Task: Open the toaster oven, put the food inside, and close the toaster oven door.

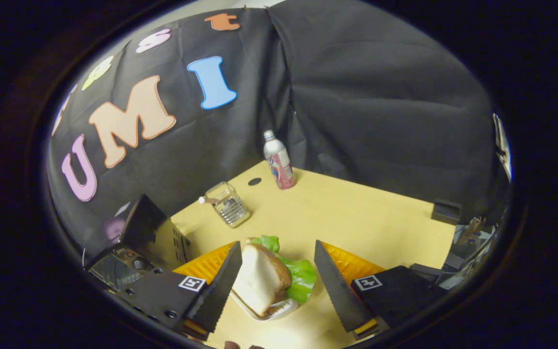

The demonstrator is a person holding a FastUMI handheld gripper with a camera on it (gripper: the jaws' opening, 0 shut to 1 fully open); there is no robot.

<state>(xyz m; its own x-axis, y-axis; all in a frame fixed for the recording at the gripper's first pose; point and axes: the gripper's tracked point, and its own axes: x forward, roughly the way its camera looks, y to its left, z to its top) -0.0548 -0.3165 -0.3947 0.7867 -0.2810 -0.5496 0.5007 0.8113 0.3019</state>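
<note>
Gripper (277,278): held wide apart above the table, its two black toothed fingers (221,286) spread to either side of the food and nothing pressed between them.
Sandwich (262,278): seen between the fingers, a slice of bread propped on edge with green lettuce (301,278) behind it; the left finger is seen close against the bread's side, though contact cannot be told.
Plate (279,310): a small white dish under the sandwich, its rim showing between the fingers.
Toaster oven (136,247): a black box set at the table's left edge against the cloth wall, beside the left finger; whether its door is open cannot be told.
Table (356,218): pale wood, with broad bare room beyond the fingers as far as the far edge.
Glass jar (228,203): placed beyond the left finger, apart from the oven.
Bottle (279,162): stood upright near the far corner, just beside a dark hole (255,182) in the tabletop.
</note>
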